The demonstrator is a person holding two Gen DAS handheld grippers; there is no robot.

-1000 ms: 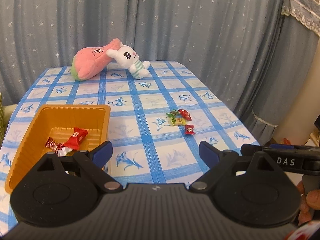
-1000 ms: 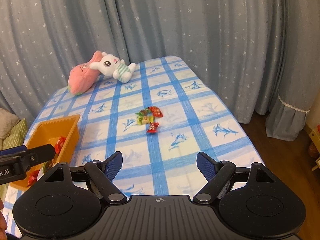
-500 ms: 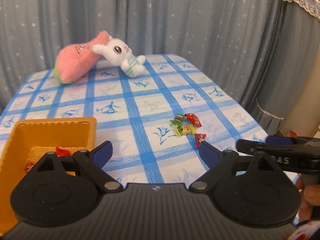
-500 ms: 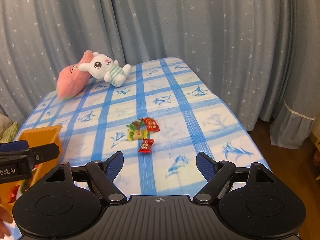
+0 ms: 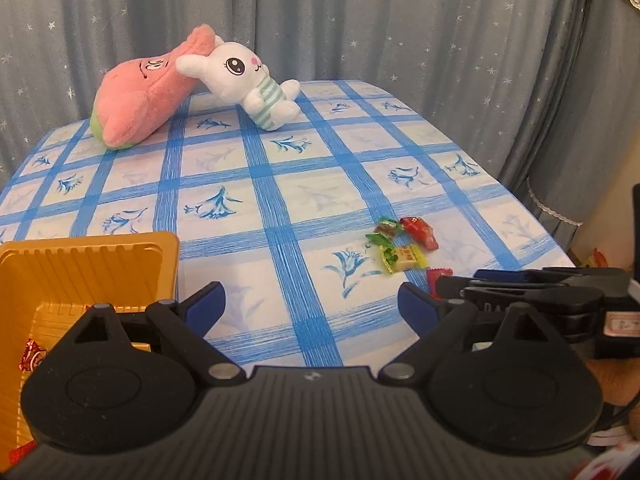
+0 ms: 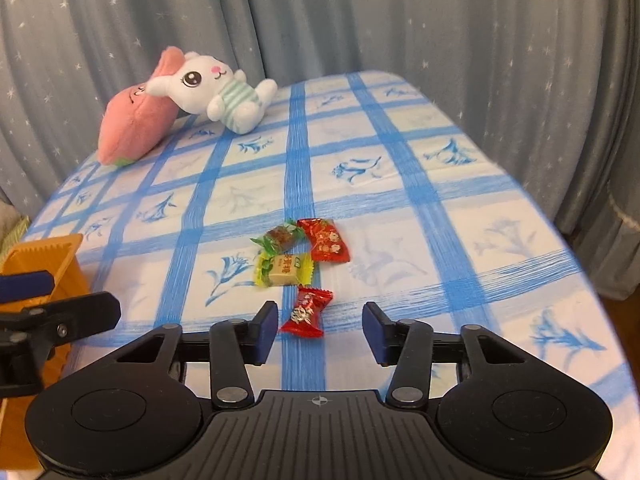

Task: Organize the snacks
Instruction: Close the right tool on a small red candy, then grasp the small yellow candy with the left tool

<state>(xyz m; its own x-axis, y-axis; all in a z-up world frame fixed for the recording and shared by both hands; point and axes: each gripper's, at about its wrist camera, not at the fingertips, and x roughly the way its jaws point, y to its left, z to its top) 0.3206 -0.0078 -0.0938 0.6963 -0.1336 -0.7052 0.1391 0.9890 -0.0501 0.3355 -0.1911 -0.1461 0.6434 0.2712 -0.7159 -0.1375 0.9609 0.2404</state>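
Two blue-tipped fingers of the right gripper (image 6: 319, 330) stand apart with nothing between the pads, and the small red candy (image 6: 307, 312) lies on the cloth just ahead of that gap, a little left of its middle. Its long axis runs nearly straight away from the jaws, tilted slightly right at the far end, so the fingers would close across its narrow width. Beyond it, close together, lie the yellow candy (image 6: 285, 269), the green-wrapped candy (image 6: 281, 237) and the larger red packet (image 6: 326, 240).

Off to the left, the left gripper (image 5: 312, 306) is also open and empty, near the orange tray (image 5: 90, 262), which already holds some red-wrapped sweets (image 5: 32, 358). By my reading the right hand is much nearer the loose candies. Further back on the checked tablecloth (image 6: 420, 184) rest a white rabbit plush (image 6: 212, 88) and a pink plush (image 6: 136, 124).
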